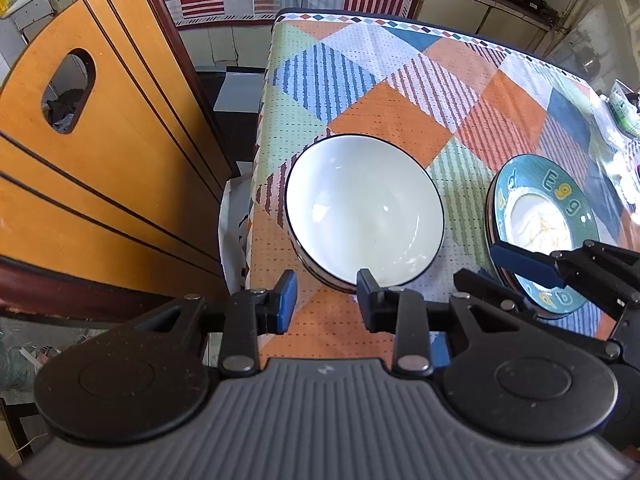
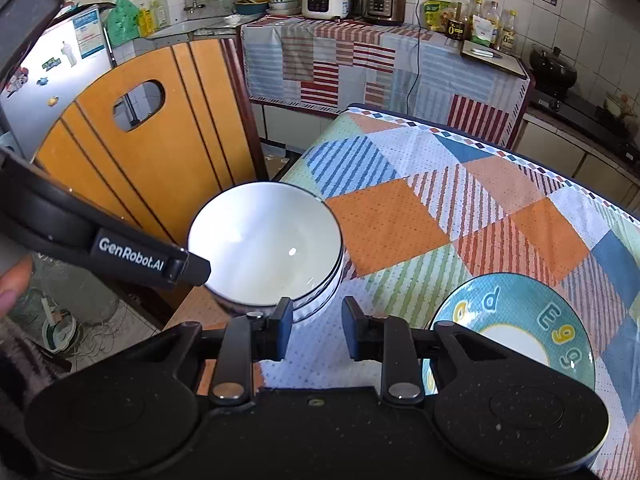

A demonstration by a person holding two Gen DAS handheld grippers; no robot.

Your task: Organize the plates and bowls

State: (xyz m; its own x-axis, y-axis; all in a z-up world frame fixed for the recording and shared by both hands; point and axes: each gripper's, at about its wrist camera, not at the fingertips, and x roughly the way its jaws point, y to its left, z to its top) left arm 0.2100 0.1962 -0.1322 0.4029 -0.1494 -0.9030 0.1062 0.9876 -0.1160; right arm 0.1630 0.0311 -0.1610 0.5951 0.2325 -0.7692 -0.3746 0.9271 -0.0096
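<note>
A white bowl with a black rim (image 1: 364, 210) sits on the patterned tablecloth (image 1: 384, 112) near the table's left edge; it also shows in the right wrist view (image 2: 264, 250). A teal plate lettered "Egg" (image 1: 548, 216) lies to its right, seemingly atop other plates, and shows in the right wrist view (image 2: 516, 328). My left gripper (image 1: 326, 300) is open and empty, just short of the bowl's near rim. My right gripper (image 2: 314, 328) is open and empty, between bowl and plate. Its arm reaches over the plate's near edge in the left wrist view (image 1: 560, 268).
An orange wooden chair back (image 1: 92, 152) stands left of the table. A cloth-covered counter (image 2: 384, 64) with a rice cooker (image 2: 326, 0), pressure cooker and bottles lies behind. Some items sit at the table's far right (image 1: 624, 112).
</note>
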